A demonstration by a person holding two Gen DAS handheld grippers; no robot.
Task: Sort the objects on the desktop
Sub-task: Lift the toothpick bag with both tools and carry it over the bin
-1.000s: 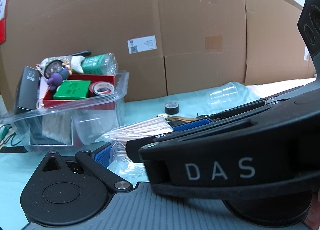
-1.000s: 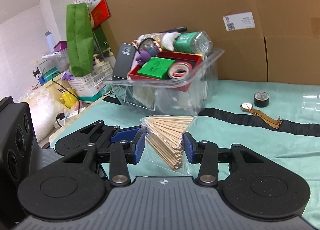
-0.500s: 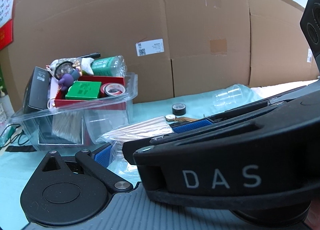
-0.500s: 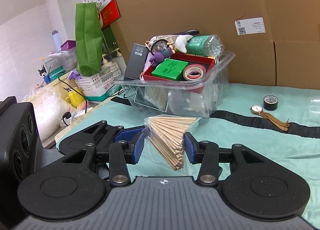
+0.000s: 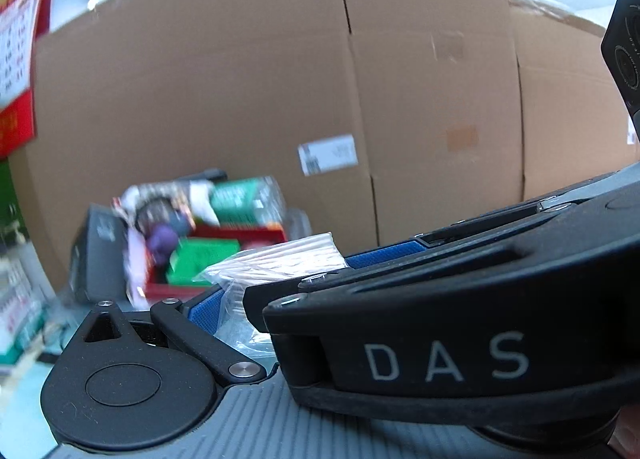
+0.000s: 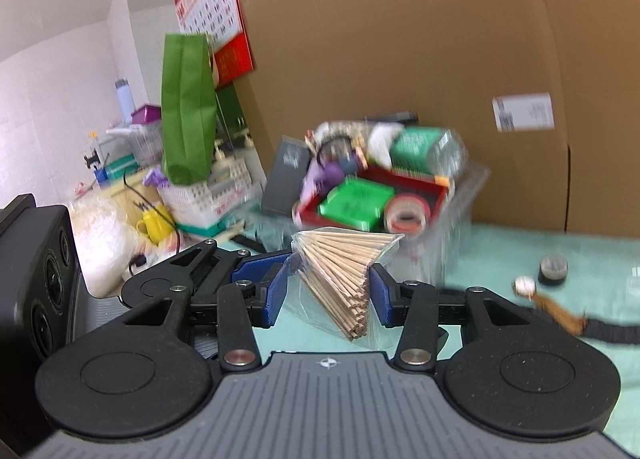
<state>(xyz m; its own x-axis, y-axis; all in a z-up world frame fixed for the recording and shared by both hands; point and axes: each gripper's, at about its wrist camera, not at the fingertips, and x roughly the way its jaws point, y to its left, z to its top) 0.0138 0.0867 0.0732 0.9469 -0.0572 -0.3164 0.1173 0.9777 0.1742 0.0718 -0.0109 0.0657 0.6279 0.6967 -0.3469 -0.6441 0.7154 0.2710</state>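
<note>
While your right gripper [image 6: 328, 291] points toward the clear plastic bin [image 6: 448, 243], its blue pads [image 6: 276, 291] stand partly apart with the clear bag of wooden sticks [image 6: 344, 279] between them. The right pad touches the bundle's side. The left pad sits at the bag's loose plastic, and whether it presses is hard to tell, yet the bag hangs clear of the teal surface [image 6: 500, 251], so you have hold of it.

In the left wrist view the same bag [image 5: 280, 259] shows at centre, with the right gripper's black body [image 5: 460, 319] crossing in front and covering most of the frame. Your left gripper [image 5: 208, 309] shows only one blue pad [image 5: 204, 311], just beside the bag's plastic. Its other finger is hidden, so I cannot tell how wide it stands or whether it grips anything.

The bin stands beyond the bag against a big cardboard box [image 6: 400, 79] and is already crowded: a green box [image 6: 354, 205], a roll of red tape [image 6: 408, 215], a green bottle [image 6: 424, 149]. To the right on the surface lie a black tape roll [image 6: 553, 268] and a wristwatch [image 6: 548, 299], well apart from the bin.
</note>
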